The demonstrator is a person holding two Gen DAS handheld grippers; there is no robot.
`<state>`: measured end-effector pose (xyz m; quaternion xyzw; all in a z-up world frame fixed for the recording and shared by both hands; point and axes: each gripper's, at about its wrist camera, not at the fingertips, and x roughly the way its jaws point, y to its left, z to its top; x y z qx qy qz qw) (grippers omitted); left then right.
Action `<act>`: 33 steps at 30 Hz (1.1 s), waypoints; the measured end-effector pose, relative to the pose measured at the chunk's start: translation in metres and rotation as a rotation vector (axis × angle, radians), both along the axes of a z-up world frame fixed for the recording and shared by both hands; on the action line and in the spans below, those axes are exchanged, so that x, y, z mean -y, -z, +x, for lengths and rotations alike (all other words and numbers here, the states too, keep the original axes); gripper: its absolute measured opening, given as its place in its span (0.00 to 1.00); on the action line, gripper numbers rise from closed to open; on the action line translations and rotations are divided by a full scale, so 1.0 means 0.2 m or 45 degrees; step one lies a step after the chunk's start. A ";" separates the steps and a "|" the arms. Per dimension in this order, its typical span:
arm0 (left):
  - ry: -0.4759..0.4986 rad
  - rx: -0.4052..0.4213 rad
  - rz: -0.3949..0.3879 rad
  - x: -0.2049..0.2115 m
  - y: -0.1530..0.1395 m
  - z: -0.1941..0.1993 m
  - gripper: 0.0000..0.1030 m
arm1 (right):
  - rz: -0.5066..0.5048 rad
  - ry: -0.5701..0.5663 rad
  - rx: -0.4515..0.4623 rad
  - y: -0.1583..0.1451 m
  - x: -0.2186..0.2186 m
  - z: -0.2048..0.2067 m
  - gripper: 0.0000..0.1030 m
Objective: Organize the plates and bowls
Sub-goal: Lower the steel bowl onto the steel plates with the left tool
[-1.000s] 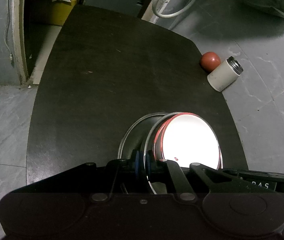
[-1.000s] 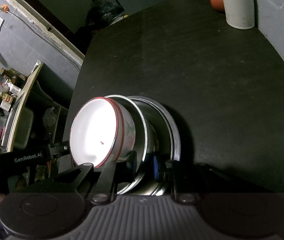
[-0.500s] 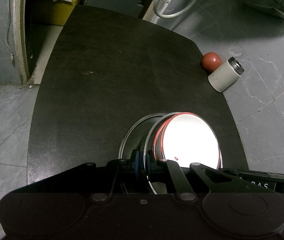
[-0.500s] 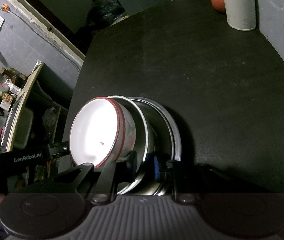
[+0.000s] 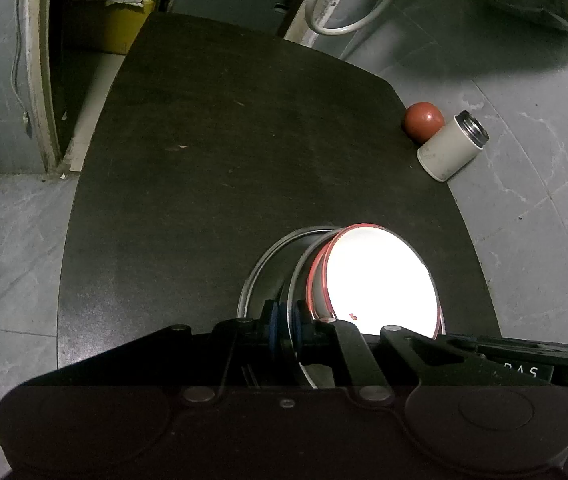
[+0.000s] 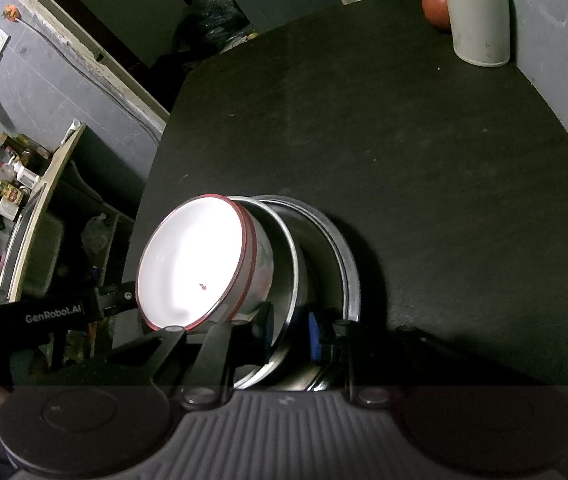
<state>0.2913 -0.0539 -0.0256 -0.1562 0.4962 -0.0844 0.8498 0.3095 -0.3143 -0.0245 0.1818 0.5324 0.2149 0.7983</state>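
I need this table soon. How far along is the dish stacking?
Nested already: white red-rimmed bowl inside steel bowl, on steel plate. In hand: left gripper and right gripper both clamp the stack's rims. Left: placing it on the black table.

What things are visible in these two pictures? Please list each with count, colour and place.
white bowl: 1, white with red rim, nested in the steel dishes at the near table edge
steel dishes: at least 2, silver, nested together under the bowl
table: 1, black, centre
canister: 1, white with metal top, far table edge
ball: 1, red, beside the canister
hose: 1, white, on floor beyond table
left gripper: 1, black, shut on a steel rim
right gripper: 1, black, shut on a steel rim
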 end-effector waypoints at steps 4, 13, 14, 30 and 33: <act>-0.001 0.006 0.003 0.00 0.00 0.00 0.08 | -0.008 0.012 0.011 -0.01 0.01 -0.01 0.21; -0.001 0.009 0.017 0.00 -0.01 -0.01 0.10 | -0.015 0.017 0.014 -0.01 0.00 -0.02 0.22; -0.002 0.010 0.021 0.00 -0.02 -0.01 0.11 | -0.015 0.019 0.013 -0.01 0.00 -0.02 0.22; -0.045 0.043 0.054 -0.03 -0.06 -0.04 0.32 | -0.030 0.052 0.030 -0.02 0.02 -0.03 0.25; -0.049 0.050 0.060 -0.03 -0.06 -0.04 0.36 | -0.025 0.067 0.036 -0.02 0.03 -0.03 0.27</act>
